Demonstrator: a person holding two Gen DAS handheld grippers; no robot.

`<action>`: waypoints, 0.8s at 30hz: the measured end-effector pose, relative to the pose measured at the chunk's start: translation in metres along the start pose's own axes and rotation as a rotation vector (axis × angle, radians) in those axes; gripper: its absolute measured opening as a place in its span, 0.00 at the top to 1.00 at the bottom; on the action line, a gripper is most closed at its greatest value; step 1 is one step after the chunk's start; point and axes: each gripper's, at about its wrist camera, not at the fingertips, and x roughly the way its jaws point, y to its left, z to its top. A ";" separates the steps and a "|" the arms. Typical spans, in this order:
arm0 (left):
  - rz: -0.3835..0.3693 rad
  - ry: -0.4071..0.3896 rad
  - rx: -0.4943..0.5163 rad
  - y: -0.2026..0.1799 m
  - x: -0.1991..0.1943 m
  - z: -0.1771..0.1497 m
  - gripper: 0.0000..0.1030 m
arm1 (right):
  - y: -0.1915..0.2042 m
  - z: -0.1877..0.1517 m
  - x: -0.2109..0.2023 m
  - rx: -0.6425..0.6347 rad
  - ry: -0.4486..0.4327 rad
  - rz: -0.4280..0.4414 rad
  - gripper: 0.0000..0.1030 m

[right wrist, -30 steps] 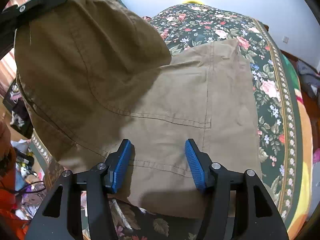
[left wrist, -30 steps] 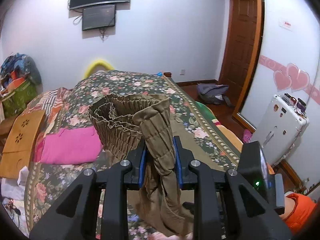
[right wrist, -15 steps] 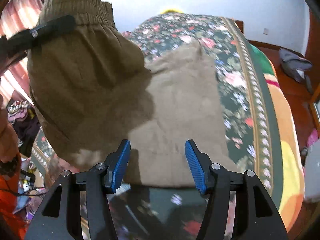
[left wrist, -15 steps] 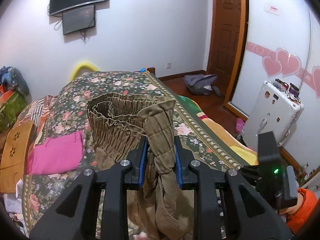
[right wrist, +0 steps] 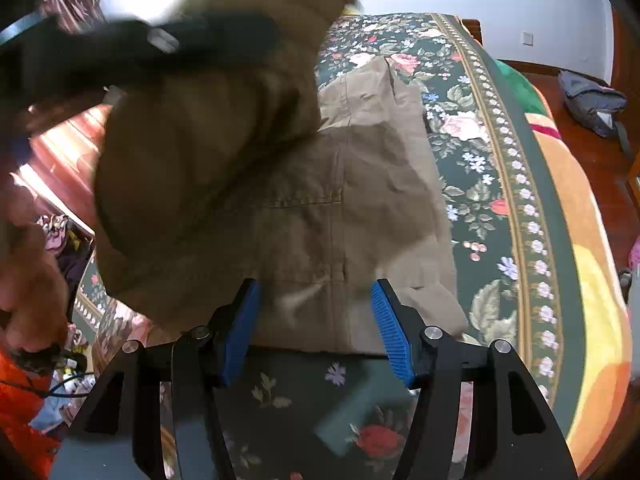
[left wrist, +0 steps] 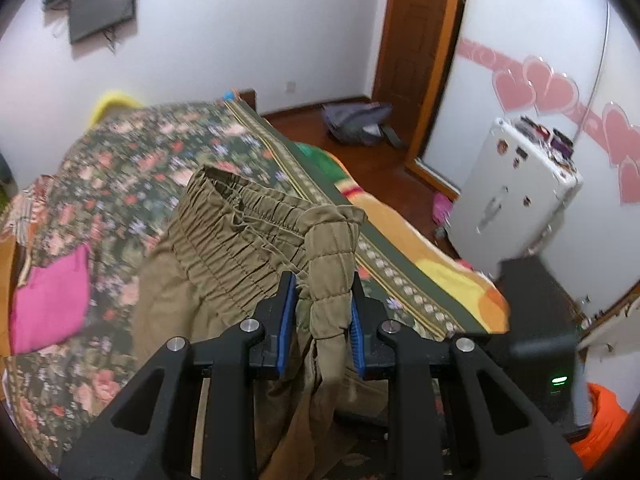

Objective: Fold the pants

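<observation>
A floral bedspread (left wrist: 132,168) is spread over the bed, a pink cloth (left wrist: 50,300) is laid at its left edge, a grey bag (left wrist: 358,124) is left on the floor by the door (left wrist: 420,28), and what may be a white fridge (left wrist: 508,204) is set against the wall.

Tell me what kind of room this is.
Most likely a home bedroom. A bed with a floral bedspread fills most of the view, a wall-mounted screen hangs on the far wall, and a wooden door opens off a wood floor. Olive pants are being folded on the bed.
</observation>
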 end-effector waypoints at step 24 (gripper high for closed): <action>-0.052 0.029 -0.034 0.006 -0.005 -0.016 0.48 | -0.026 -0.021 -0.059 0.100 -0.086 -0.141 0.47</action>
